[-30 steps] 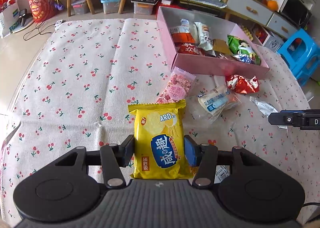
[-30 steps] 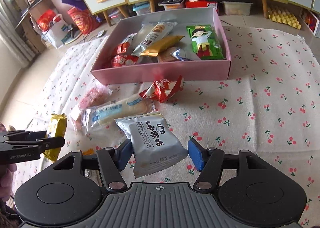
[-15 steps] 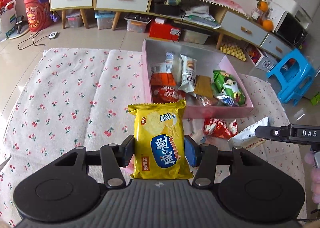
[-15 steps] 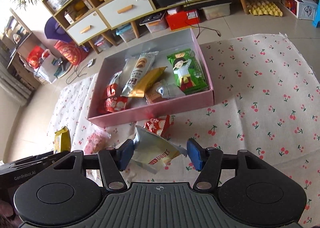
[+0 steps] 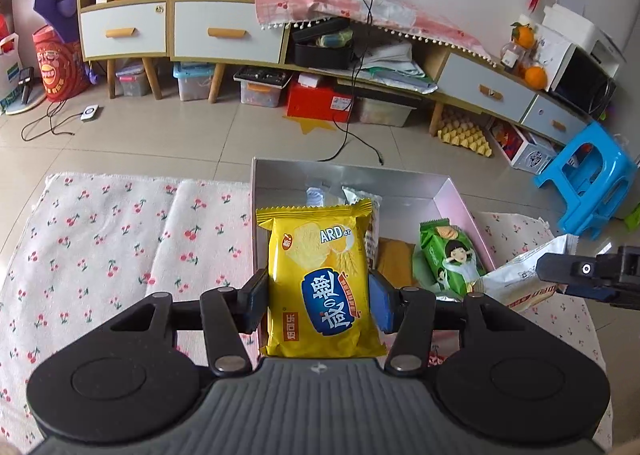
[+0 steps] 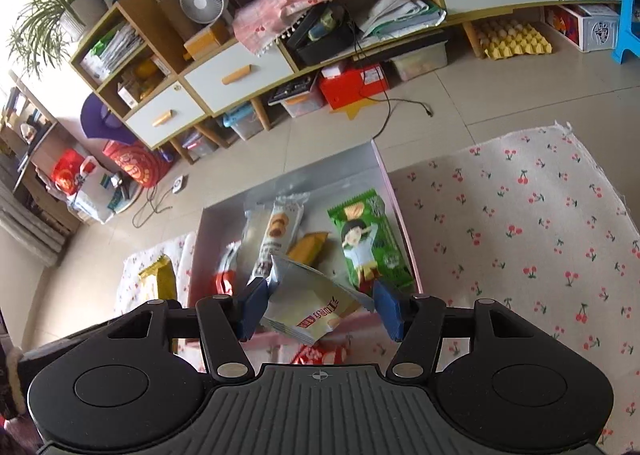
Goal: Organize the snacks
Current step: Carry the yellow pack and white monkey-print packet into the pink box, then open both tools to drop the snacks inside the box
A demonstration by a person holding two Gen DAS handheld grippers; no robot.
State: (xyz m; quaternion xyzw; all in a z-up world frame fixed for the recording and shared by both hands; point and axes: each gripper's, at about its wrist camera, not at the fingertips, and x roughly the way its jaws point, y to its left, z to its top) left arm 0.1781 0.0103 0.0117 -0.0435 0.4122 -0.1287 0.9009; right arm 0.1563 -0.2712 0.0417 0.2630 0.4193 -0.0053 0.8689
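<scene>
My left gripper [image 5: 318,297] is shut on an upright yellow chip bag [image 5: 320,267], held over the near left part of the pink box [image 5: 460,195]. My right gripper [image 6: 320,309] is shut on a crumpled grey-white packet [image 6: 308,303], which hangs tilted over the box's [image 6: 360,167] near wall. In the left wrist view the right gripper [image 5: 580,275] and its packet [image 5: 516,279] show at the right edge. Inside the box lie a green packet [image 6: 368,247], an orange one [image 6: 308,245] and several others.
A cherry-print cloth [image 5: 120,239] covers the floor under the box. A red snack [image 6: 316,355] lies on the cloth just before the box's near wall. A blue stool [image 5: 588,179] stands to the right, and low cabinets [image 5: 228,31] with storage bins line the wall behind.
Both grippers have risen and moved forward from the cloth to above the box, each carrying its packet. The grey-white packet has twisted in the right gripper.
</scene>
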